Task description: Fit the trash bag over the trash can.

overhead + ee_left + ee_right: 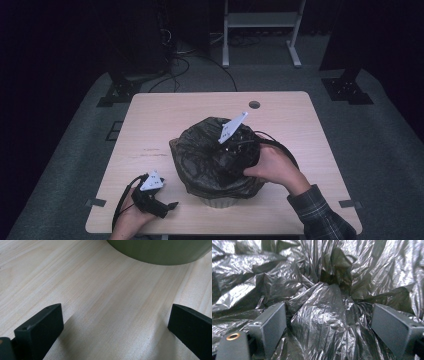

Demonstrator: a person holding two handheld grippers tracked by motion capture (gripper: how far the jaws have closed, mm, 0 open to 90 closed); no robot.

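a small pale bin [222,202] lined with a black plastic bag [200,160] stood just below the centre of the high view, near the front edge of a light wooden table [150,120]. the bag's crumpled film spilled over the rim and hid most of the bin, whose pale base showed beneath it. the right tool [235,150], held by a hand in a plaid sleeve [320,215] entering from the lower right of the frame, was pushed down into the mouth of the bag, its grey three-cornered plate tilted upward. in the right gripper view the right tool [328,325] had its jaws spread wide, with a ridge of glossy, wrinkled film bulging between them but not pinched. the left tool [167,206] lay at the lower left of the high view, resting low over the table just beside the bin. in the left gripper view the left tool [115,322] was open too, bare wood between its jaws, and the bin's greenish wall [160,252] curved across the upper right of the frame, apart from the jaws.
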